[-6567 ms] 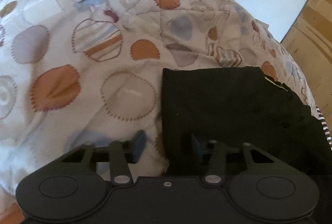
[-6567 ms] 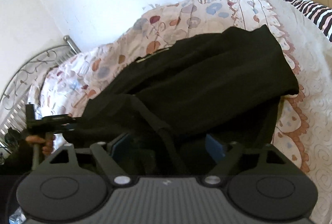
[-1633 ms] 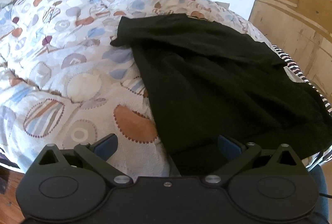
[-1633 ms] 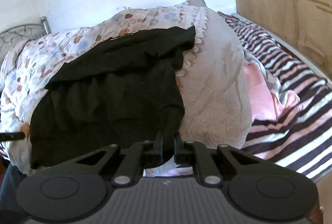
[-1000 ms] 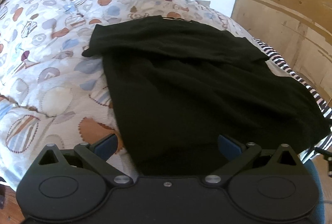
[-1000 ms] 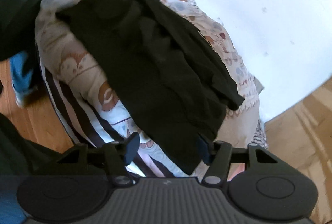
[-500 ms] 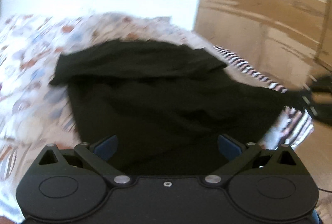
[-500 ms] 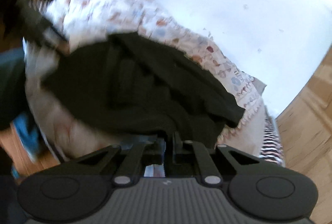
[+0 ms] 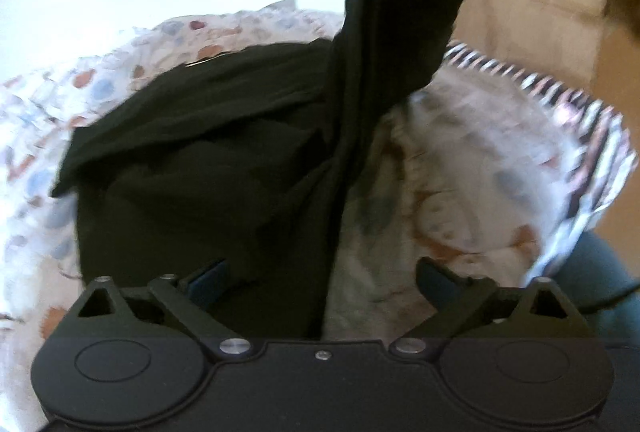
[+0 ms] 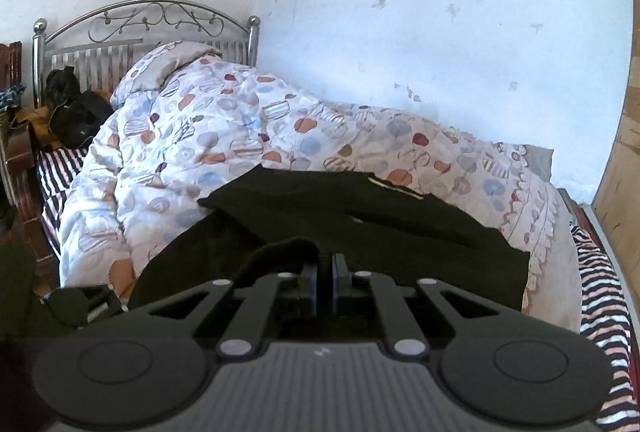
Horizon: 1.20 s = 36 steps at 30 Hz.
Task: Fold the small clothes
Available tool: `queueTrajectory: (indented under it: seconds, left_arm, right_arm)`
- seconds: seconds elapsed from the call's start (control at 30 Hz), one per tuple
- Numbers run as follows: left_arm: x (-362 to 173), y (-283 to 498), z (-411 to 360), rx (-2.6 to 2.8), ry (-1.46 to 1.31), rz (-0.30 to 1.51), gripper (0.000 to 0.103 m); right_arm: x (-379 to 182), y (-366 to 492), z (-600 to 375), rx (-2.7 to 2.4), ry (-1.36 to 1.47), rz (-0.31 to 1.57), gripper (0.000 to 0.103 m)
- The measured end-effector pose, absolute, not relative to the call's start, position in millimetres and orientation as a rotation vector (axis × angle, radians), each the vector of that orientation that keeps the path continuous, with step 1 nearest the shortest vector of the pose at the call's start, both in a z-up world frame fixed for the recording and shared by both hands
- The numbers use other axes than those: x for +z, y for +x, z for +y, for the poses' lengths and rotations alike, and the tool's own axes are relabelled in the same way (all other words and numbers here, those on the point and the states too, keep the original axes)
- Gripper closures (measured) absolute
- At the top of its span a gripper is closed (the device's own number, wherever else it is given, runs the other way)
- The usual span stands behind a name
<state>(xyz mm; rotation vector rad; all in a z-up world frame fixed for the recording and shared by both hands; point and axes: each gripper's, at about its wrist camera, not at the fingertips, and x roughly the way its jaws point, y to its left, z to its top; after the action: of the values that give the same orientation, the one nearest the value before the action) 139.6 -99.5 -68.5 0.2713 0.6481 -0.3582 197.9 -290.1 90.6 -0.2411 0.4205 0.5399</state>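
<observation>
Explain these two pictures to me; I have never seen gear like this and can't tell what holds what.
No robot here: a person holds a two-finger clamp in each hand, each with a camera looking along its fingers. In the left view, the left gripper is open above a black garment lying on a patterned quilt; one part of the cloth is lifted up high. In the right view, the right gripper is shut on a fold of that garment. A metal headboard stands behind.

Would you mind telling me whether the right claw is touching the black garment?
Touching. The right wrist view shows the right claw shut on a fold of the black garment, the cloth bunching up between its fingers.
</observation>
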Motion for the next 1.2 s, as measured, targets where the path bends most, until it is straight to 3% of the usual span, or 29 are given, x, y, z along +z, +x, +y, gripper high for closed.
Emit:
queueTrajectory:
  seconds: [0.17, 0.23, 0.47, 0.53, 0.57, 0.67, 0.97, 1.0, 1.07, 1.2]
  left_arm:
    - [-73, 150, -81, -0.231, 0.268, 0.679, 0.031]
    - [-75, 151, -68, -0.175, 0.269, 0.692, 0.052]
    - [-61, 136, -28, -0.110, 0.259, 0.591, 0.062]
    - [-56, 134, -24, -0.120, 0.269, 0.558, 0.083]
    - [-52, 134, -22, -0.123, 0.268, 0.547, 0.088]
    - [-41, 127, -13, -0.117, 0.244, 0.499, 0.095]
    - [-16, 129, -11, -0.175, 0.282, 0.471, 0.096]
    - [-15, 129, -12, -0.180, 0.291, 0.468, 0.096]
    - [-12, 129, -14, -0.188, 0.307, 0.463, 0.096]
    - [-9, 131, -14, -0.193, 0.306, 0.470, 0.096]
  right_arm:
    - [97, 197, -291, 0.523, -0.225, 0.395, 0.095]
    - [101, 194, -297, 0.506, -0.209, 0.382, 0.095]
    - [104, 182, -317, 0.462, -0.157, 0.358, 0.097]
    - [102, 177, -324, 0.441, -0.130, 0.358, 0.099]
    - [100, 174, -327, 0.425, -0.122, 0.354, 0.099]
    - [93, 161, -338, 0.388, -0.106, 0.349, 0.101]
    - [20, 125, -338, 0.418, -0.140, 0.520, 0.100]
    - [14, 120, -337, 0.443, -0.161, 0.537, 0.097]
    - [7, 108, -332, 0.462, -0.232, 0.543, 0.071]
    - [-6, 89, -321, 0.501, -0.419, 0.556, 0.051]
